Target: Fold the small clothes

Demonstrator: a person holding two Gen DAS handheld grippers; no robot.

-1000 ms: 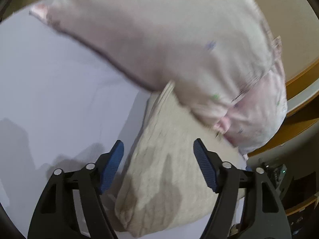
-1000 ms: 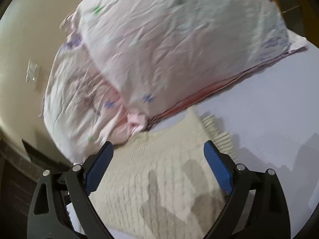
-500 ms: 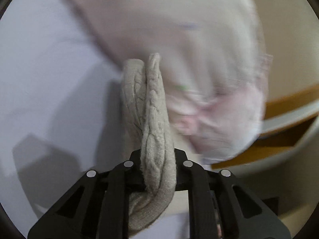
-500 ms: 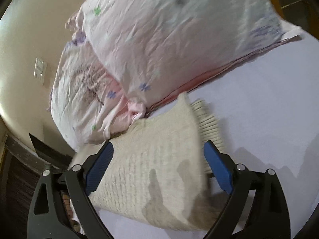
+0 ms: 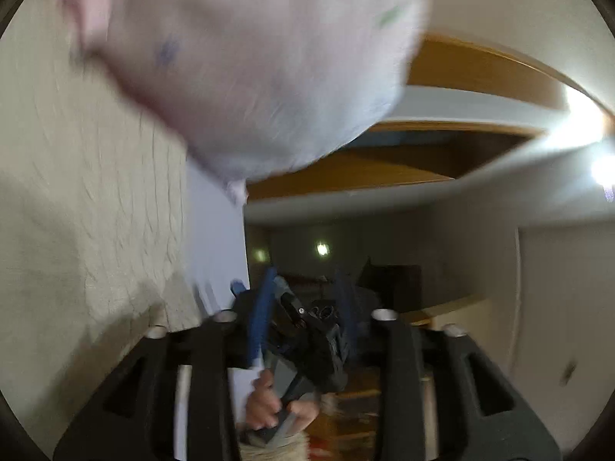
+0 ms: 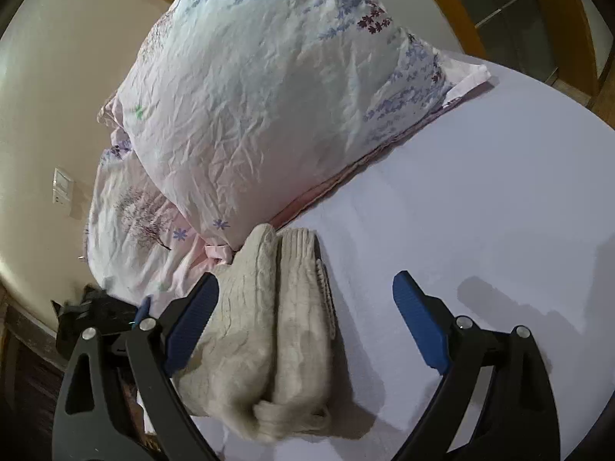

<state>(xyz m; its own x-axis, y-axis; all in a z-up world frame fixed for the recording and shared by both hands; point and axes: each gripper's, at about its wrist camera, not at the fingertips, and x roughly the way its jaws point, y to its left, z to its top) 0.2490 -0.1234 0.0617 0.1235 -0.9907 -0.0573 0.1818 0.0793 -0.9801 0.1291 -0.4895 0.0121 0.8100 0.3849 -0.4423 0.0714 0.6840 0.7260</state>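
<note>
Nearest, the right gripper point(image 6: 303, 322) is held wide open over a folded cream knit garment point(image 6: 269, 330), which is laid on the pale sheet point(image 6: 480, 199) beside its left finger. Whether the left gripper point(image 5: 303, 322) is spread cannot be told through the blur. Beyond, a floral pillow point(image 6: 269, 88) is propped.

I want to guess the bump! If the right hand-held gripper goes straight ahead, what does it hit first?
Probably the folded beige knit garment, which lies on the white bed sheet just ahead of the open right hand-held gripper, toward its left finger. Beyond it sits the flowery pillow. Depth is hard to judge here.
</note>
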